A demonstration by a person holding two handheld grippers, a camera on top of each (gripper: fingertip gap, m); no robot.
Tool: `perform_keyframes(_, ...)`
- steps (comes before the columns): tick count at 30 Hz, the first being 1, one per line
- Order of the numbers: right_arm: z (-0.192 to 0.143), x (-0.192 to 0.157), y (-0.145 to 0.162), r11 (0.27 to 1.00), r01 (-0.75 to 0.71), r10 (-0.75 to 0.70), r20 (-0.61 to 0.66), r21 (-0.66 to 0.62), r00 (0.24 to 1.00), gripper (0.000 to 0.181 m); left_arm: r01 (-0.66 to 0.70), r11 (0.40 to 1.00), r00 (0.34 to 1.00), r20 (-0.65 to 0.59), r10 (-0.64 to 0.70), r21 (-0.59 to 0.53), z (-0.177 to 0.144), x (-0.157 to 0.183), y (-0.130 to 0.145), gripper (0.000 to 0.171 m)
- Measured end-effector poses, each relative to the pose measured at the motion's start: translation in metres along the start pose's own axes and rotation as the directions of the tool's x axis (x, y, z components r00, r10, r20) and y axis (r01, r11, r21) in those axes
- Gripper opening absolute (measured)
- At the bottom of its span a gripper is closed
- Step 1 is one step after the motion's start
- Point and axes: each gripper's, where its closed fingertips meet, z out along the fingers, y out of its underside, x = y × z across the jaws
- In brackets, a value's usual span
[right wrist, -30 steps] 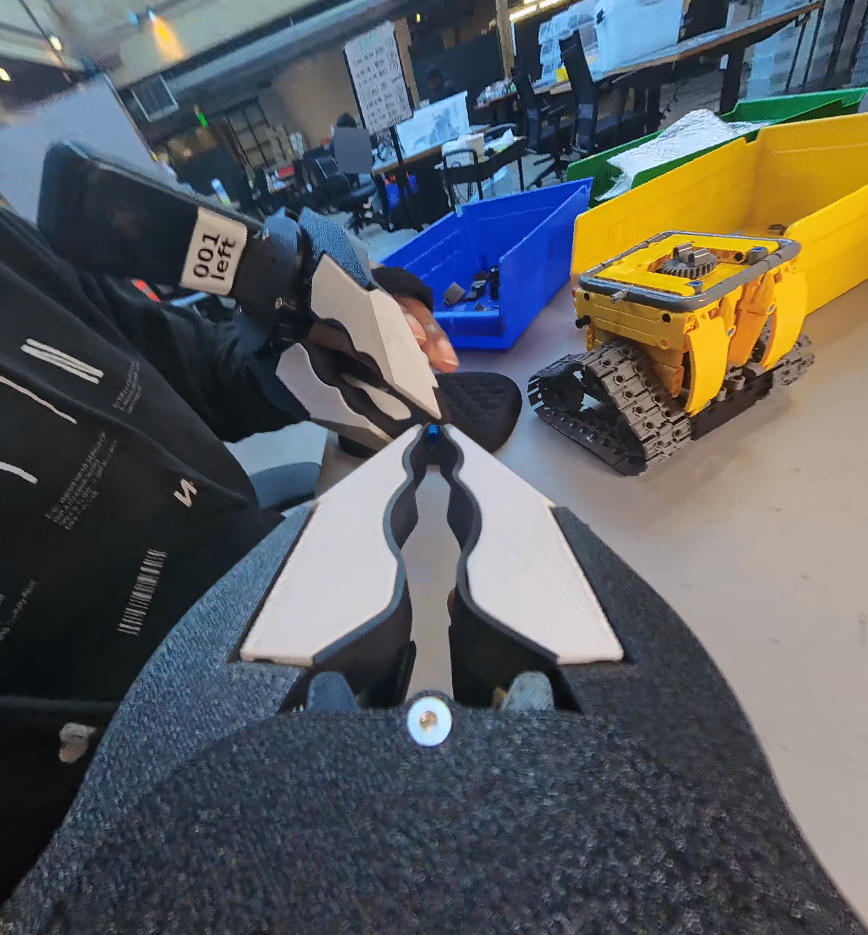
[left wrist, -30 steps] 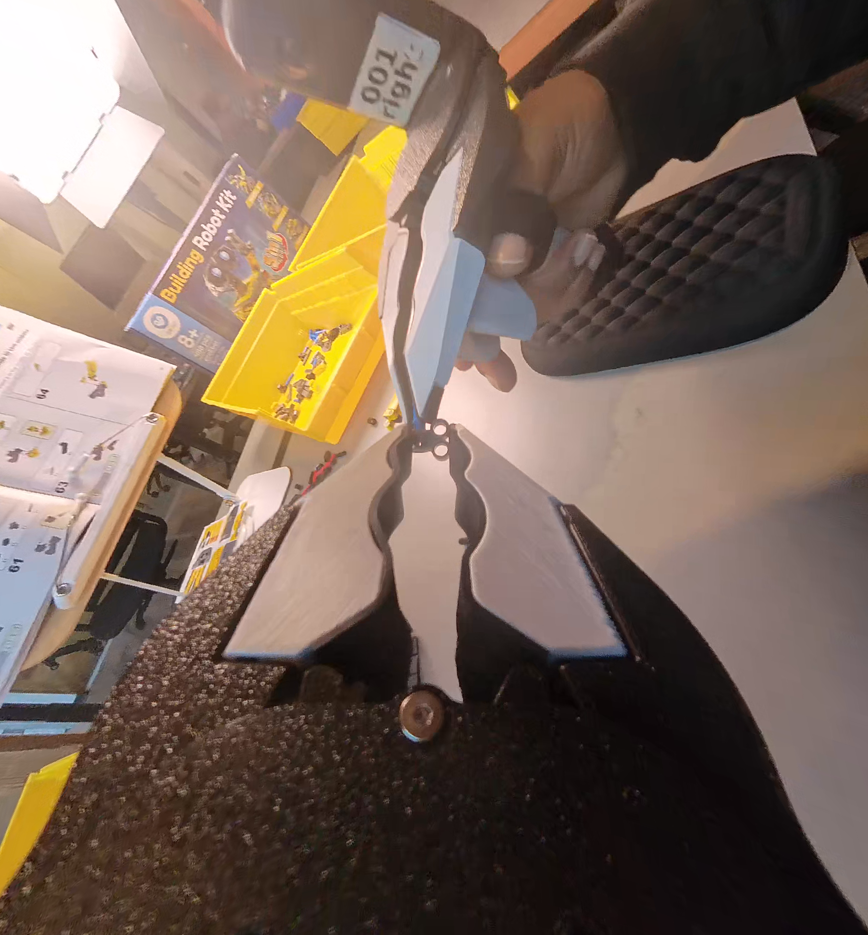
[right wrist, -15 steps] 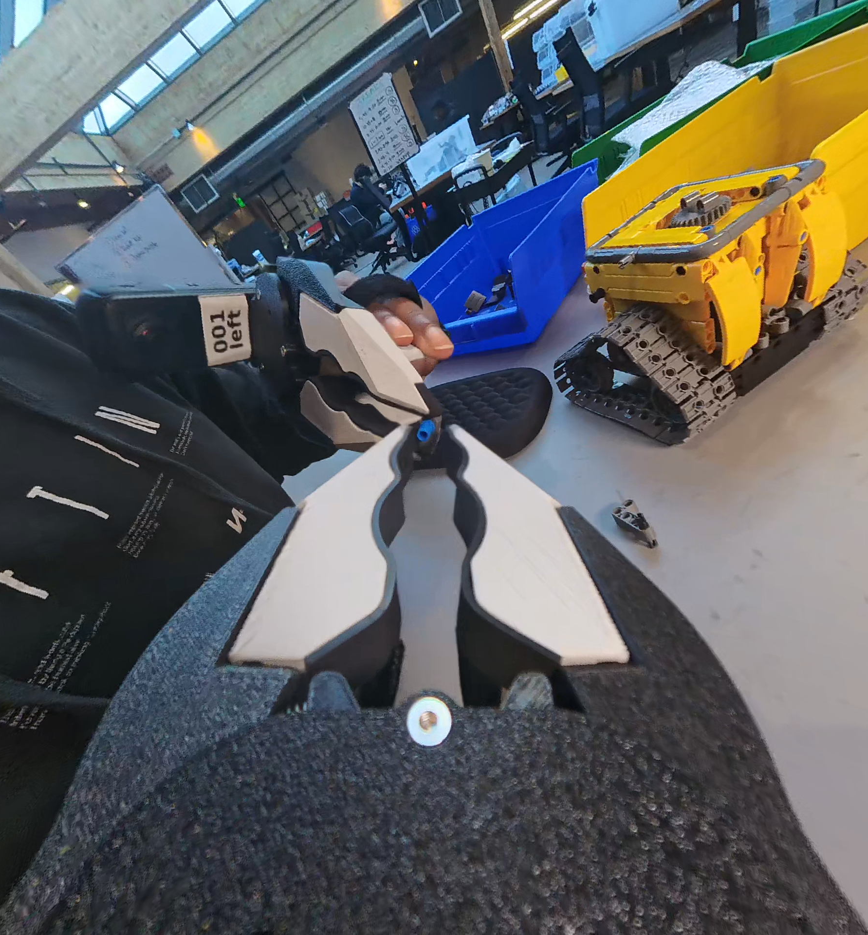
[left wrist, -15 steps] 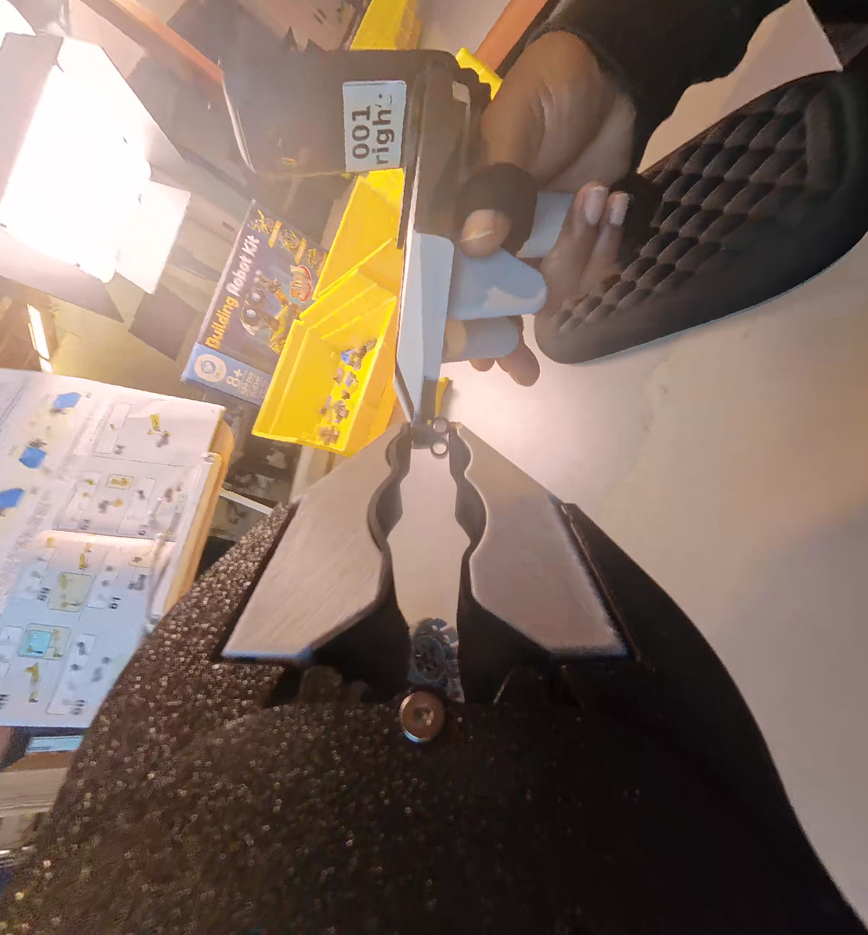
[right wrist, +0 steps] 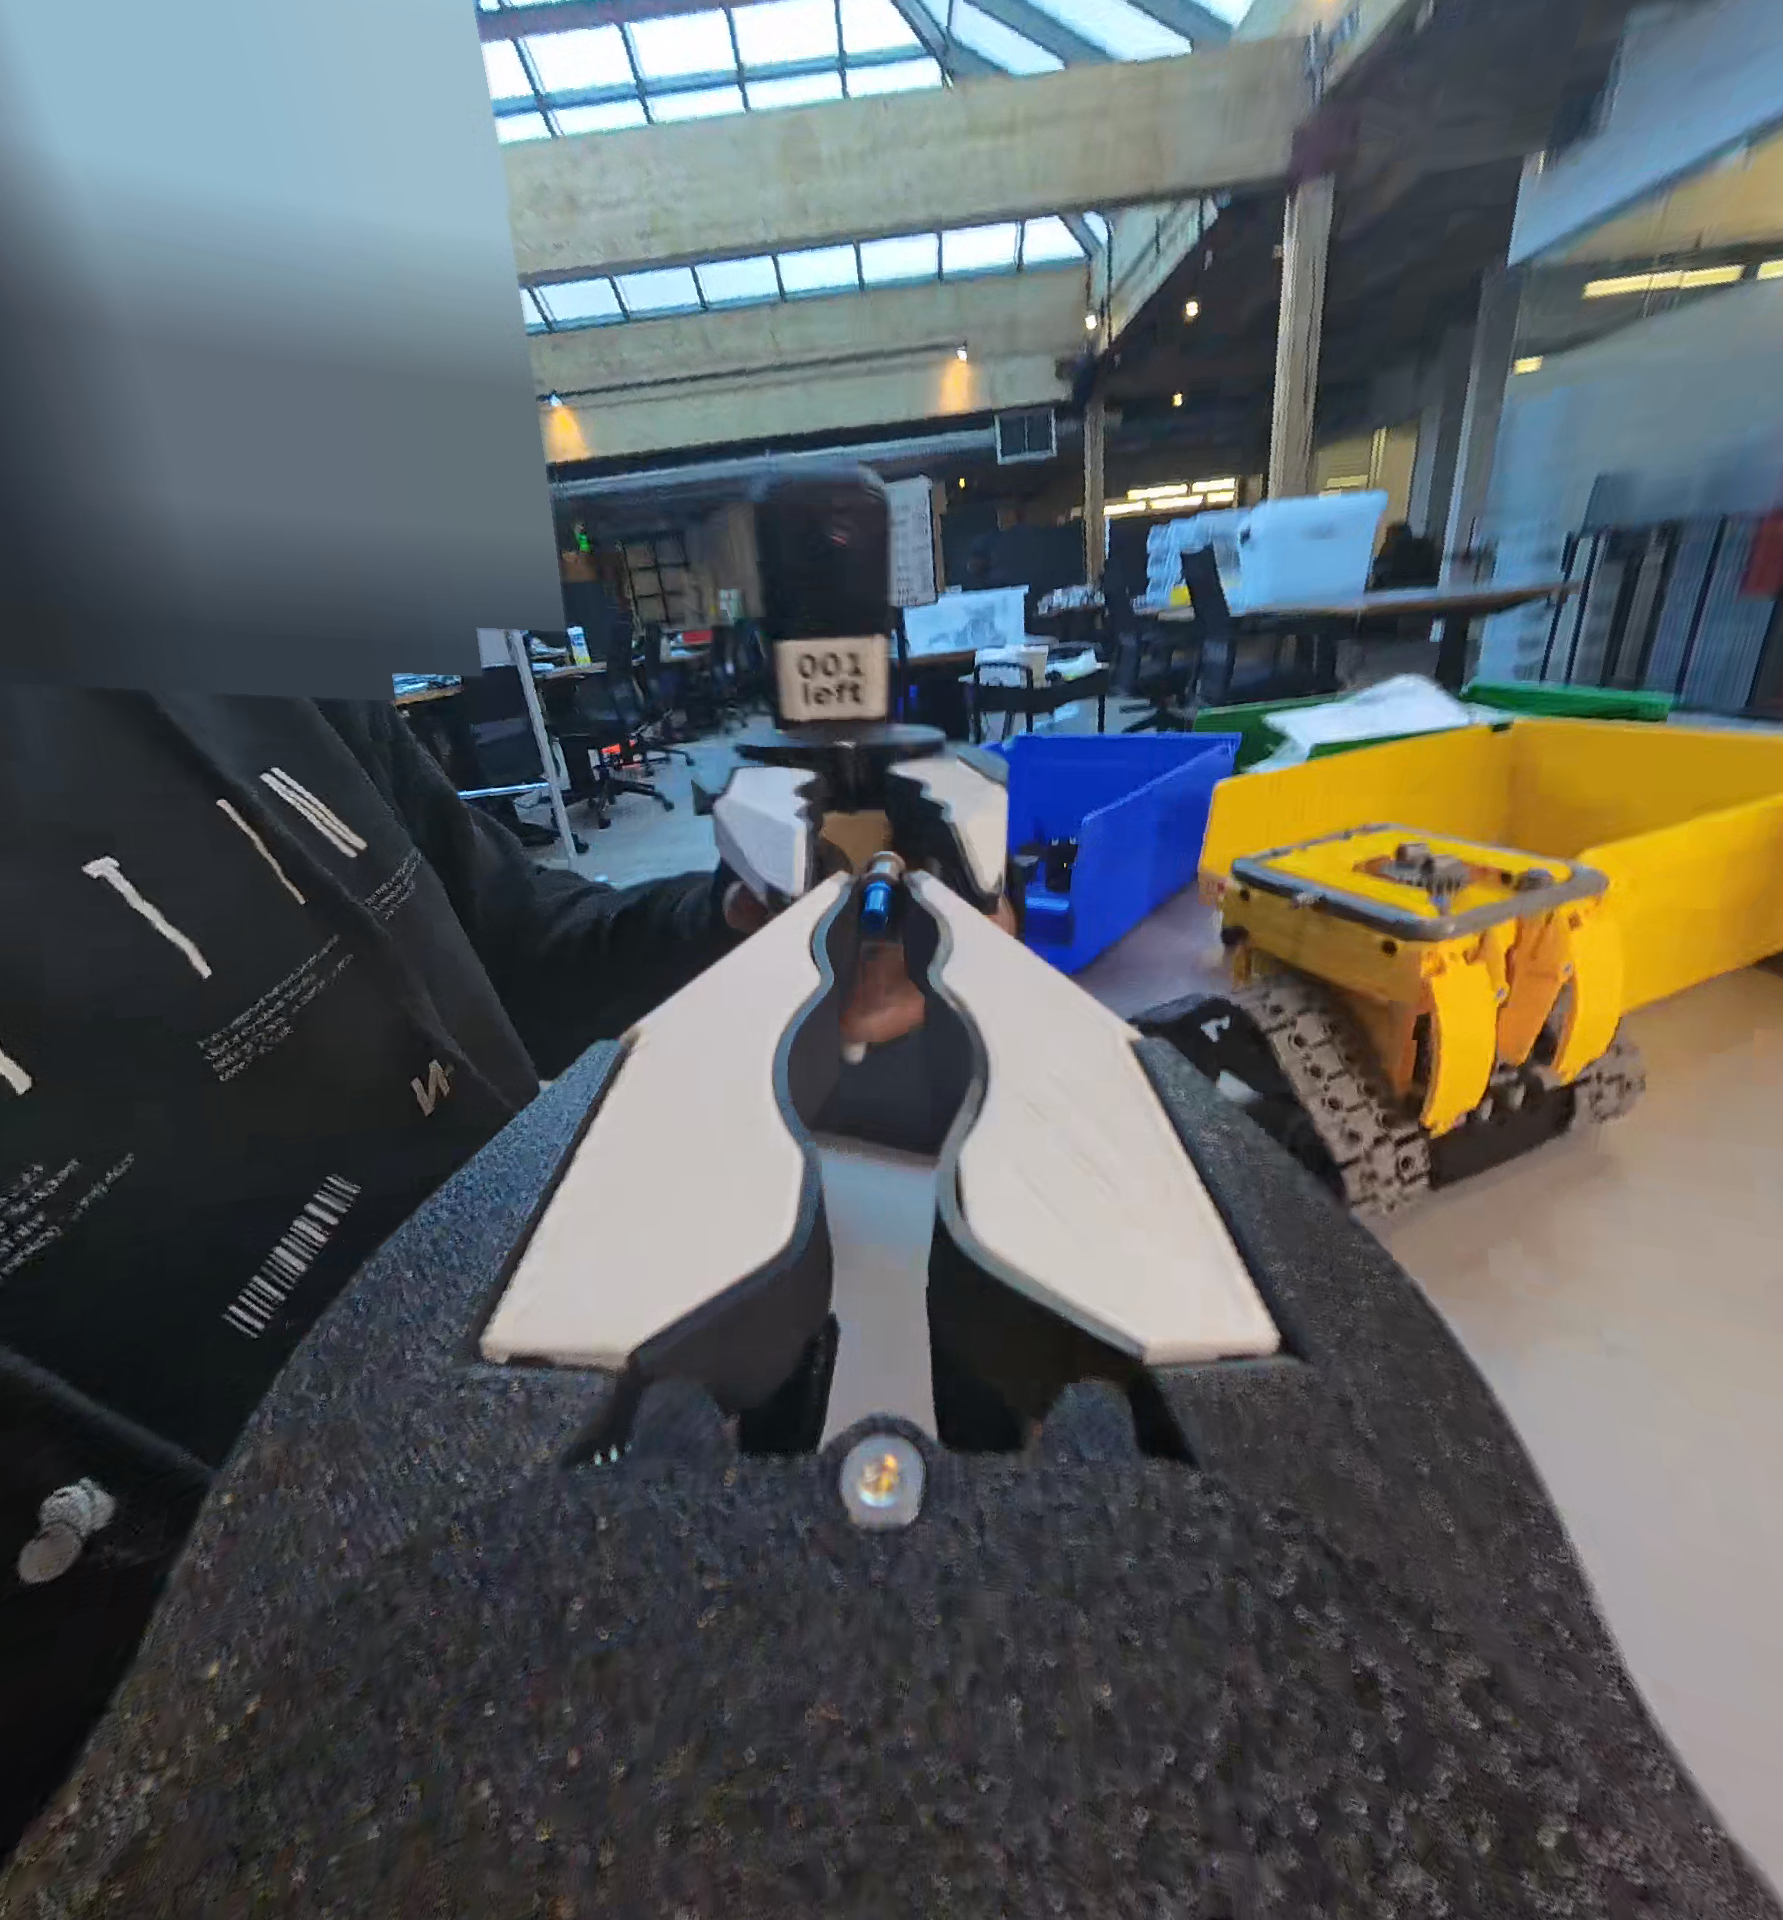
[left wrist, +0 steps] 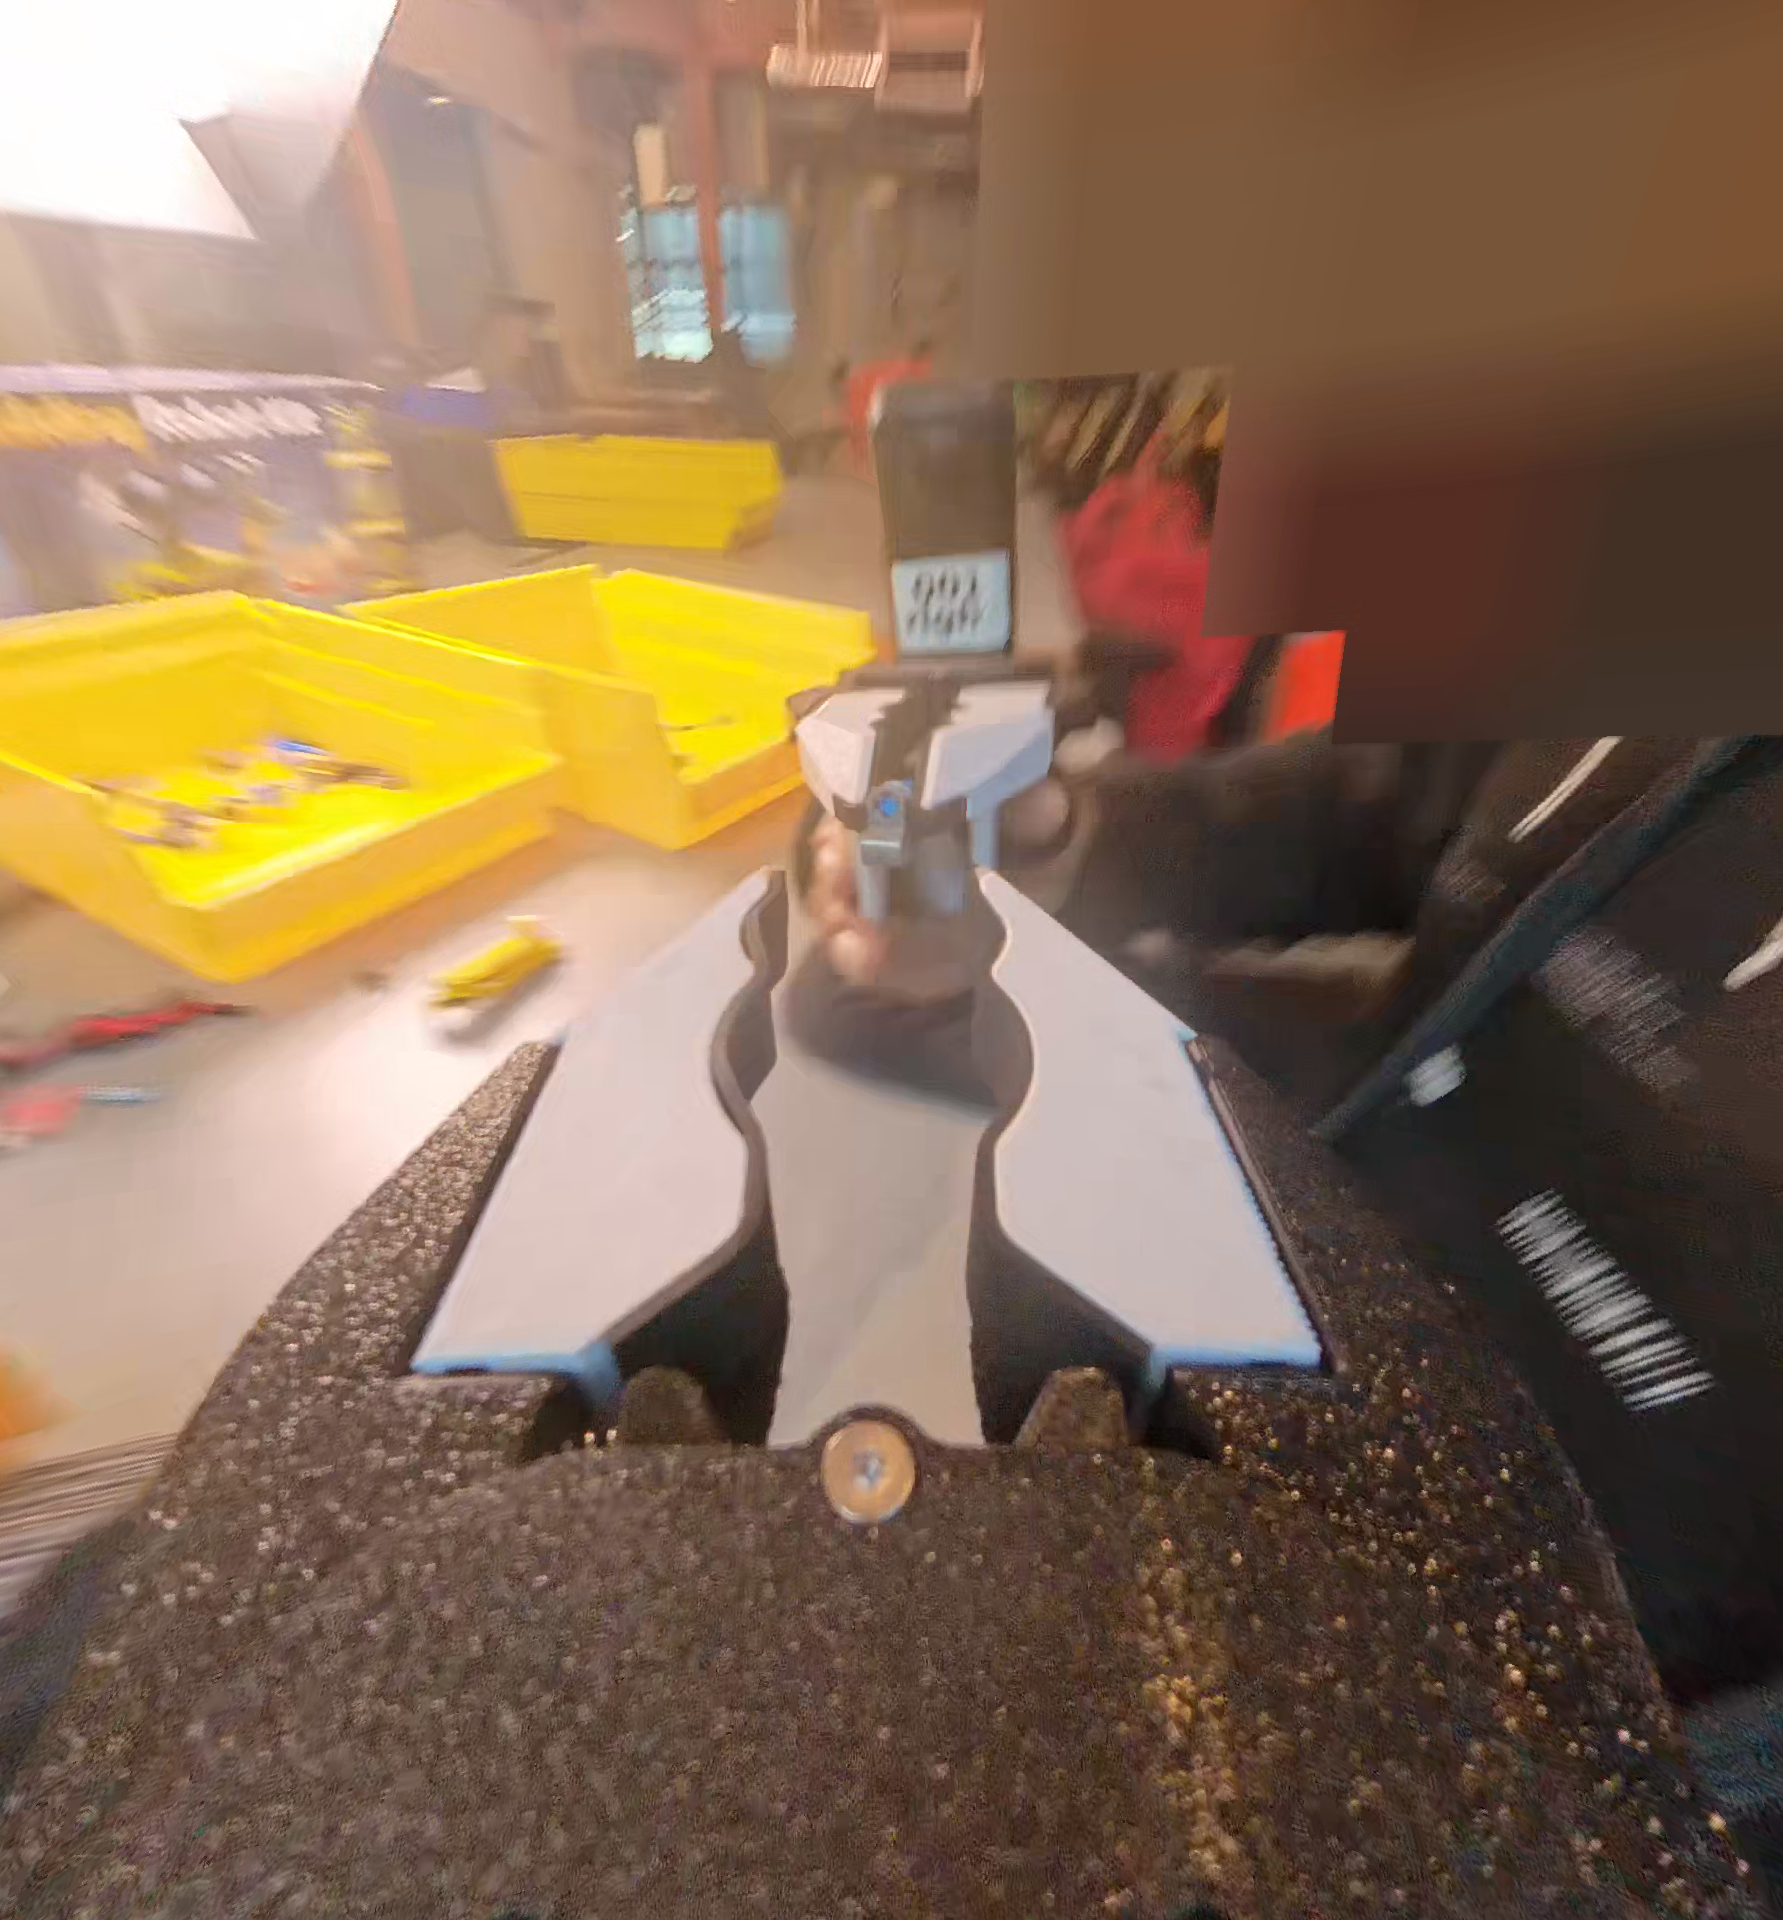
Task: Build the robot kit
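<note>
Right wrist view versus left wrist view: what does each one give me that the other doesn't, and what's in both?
Only the right wrist view shows the yellow tracked vehicle model, the blue bin and a large yellow bin behind it. Only the left wrist view, which is motion-blurred, shows two shallow yellow trays, one with small parts inside, plus a loose yellow piece and red bits on the table. Both show the right gripper shut on a small blue-tipped part, and the left gripper open, facing it.

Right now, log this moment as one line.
left gripper open, empty | right gripper shut on blue-pinned piece | yellow tracked vehicle on table
</note>
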Motion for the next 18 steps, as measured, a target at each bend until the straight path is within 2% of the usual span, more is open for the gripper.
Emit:
perform_keyframes(1, 0.002, -0.003, -0.003, 0.999, 0.048, -0.049, 0.004, 0.024, 0.999, 0.008, 0.130, 0.990, 0.989, -0.077, -0.127, 0.048, 0.000, 0.004, -0.004, 0.029)
perform_keyframes(3, 0.007, -0.010, -0.011, 0.991, 0.110, -0.111, 0.017, 0.077, 0.994, 0.008, 0.330, 0.939, 0.924, -0.237, -0.301, 0.094, 0.000, 0.012, -0.012, 0.027)
perform_keyframes(5, 0.012, -0.015, -0.017, 0.988, 0.112, -0.118, 0.049, 0.107, 0.992, 0.008, 0.418, 0.897, 0.875, -0.328, -0.355, 0.143, -0.003, 0.015, -0.020, 0.019)
perform_keyframes(8, 0.013, -0.015, -0.019, 0.989, 0.065, -0.075, 0.073, 0.135, 0.994, 0.008, 0.443, 0.878, 0.857, -0.375, -0.354, 0.181, -0.006, 0.016, -0.027, 0.010)
perform_keyframes(13, 0.013, -0.009, -0.015, 0.987, 0.000, -0.012, 0.071, 0.163, 0.997, 0.008, 0.435, 0.883, 0.864, -0.359, -0.353, 0.177, -0.006, 0.010, -0.024, 0.008)
perform_keyframes(15, 0.012, -0.005, -0.010, 0.992, 0.038, -0.045, 0.050, 0.119, 0.998, 0.009, 0.449, 0.881, 0.856, -0.355, -0.375, 0.150, -0.007, 0.007, -0.020, 0.008)
perform_keyframes(18, 0.009, -0.002, 0.008, 0.975, 0.207, -0.204, 0.057, -0.073, 0.977, 0.013, 0.495, 0.867, 0.822, -0.357, -0.443, 0.063, -0.009, 0.003, -0.012, 0.006)
